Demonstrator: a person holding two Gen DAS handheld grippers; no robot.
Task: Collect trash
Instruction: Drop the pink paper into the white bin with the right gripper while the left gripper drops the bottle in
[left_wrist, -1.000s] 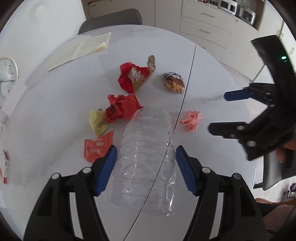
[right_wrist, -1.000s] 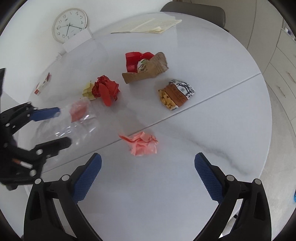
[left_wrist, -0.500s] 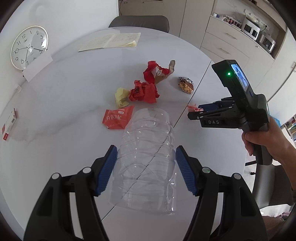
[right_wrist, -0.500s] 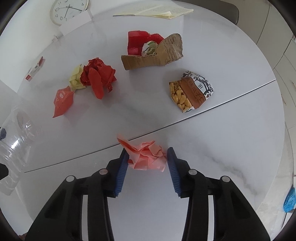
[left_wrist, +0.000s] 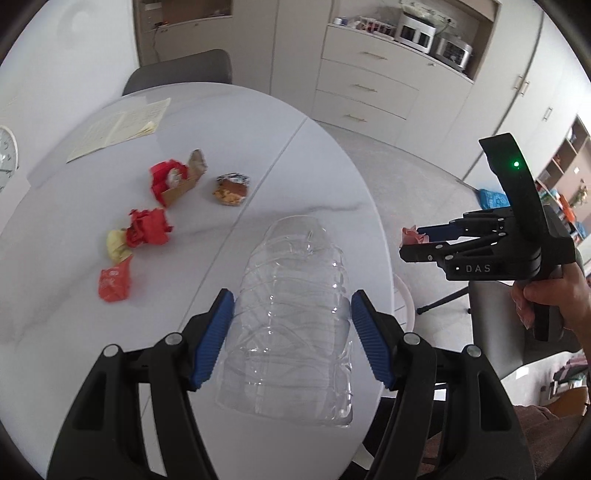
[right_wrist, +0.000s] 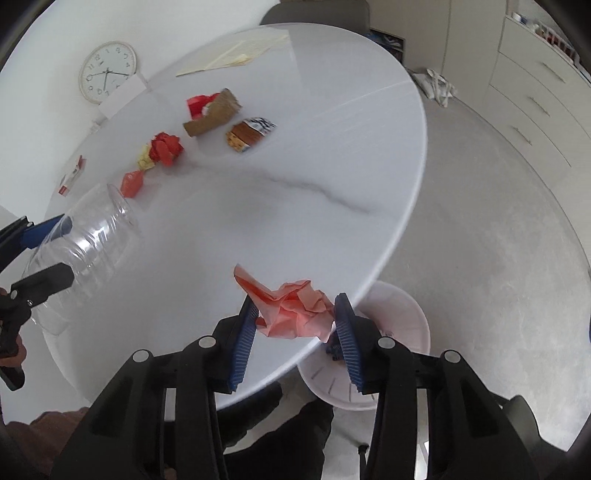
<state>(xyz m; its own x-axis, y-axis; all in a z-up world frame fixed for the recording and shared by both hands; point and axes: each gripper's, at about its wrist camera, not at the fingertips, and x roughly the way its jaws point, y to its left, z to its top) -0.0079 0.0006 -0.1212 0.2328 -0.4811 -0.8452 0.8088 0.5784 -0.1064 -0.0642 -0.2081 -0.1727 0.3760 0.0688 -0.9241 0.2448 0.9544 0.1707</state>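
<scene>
Right wrist view: right gripper (right_wrist: 295, 325) clenched on a crumpled pink paper (right_wrist: 295, 310) held above the table's (right_wrist: 332, 155) near edge.

Its jaws have just closed, and the blue pads press the paper from both sides. A white bin (right_wrist: 388, 354) stands on the floor directly under that edge, at 5 o'clock; grey floor lies open from 1 to 4 o'clock. At 9 o'clock the left gripper (left_wrist: 291, 332) grasps a clear bottle (left_wrist: 291, 325) across its ribbed body, over the table. More trash lies together far across the tabletop at 11 o'clock: red wad (right_wrist: 168, 147), orange wrapper (right_wrist: 132, 183), brown card (right_wrist: 212, 114), snack bag (right_wrist: 249, 134). The wide middle of the table is bare.
</scene>
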